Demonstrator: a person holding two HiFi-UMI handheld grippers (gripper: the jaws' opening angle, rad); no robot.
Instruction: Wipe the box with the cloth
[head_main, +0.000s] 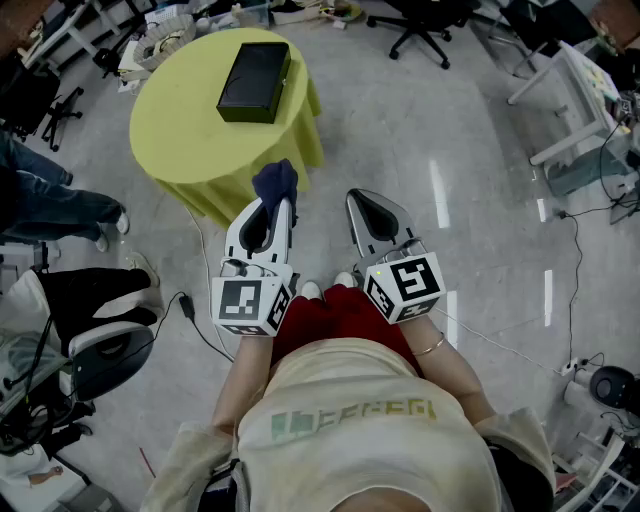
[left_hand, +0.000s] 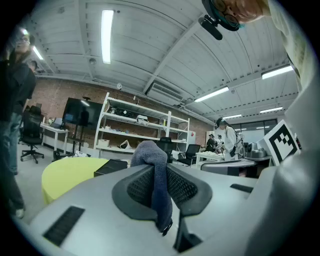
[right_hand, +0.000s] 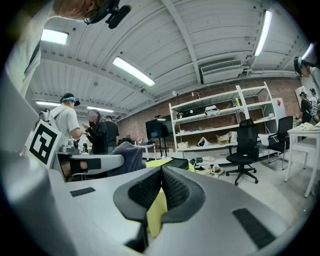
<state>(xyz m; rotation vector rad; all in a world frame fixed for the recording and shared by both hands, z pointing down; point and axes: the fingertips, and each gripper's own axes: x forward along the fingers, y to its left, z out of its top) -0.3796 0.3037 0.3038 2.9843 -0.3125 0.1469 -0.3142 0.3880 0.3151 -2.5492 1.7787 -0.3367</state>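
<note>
Carrying the cloth (head_main: 276, 183) toward the box (head_main: 255, 82) is the step in hand, I judge; the wiping itself is not yet begun. The left hand-held gripper (head_main: 282, 205) is clenched on the dark blue cloth. In its own view the fabric is pinched btw. the two pads, a bunch of it stands up above the jaws, and a short end hangs below. The right hand-held gripper (head_main: 362, 205) is clenched too, but on nothing. Its jaws meet, and the yellow seen in the slit is only the worktop cover behind.

The box, black and flat, lies on the round worktop (head_main: 175, 135) w/ a yellow-green cover, toward its far side and well apart from both grippers. The person stands off the near edge. In the head view the cloth overlaps this edge, but there is no contact w/ the box.

Next move, in my opinion: step closer or reach fwd. w/ the left arm, bring the bunched cloth down on the lid, then stroke across it. The box looks light and may slide on the cover, so the right hand-held gripper could press one edge to keep it in place.
</note>
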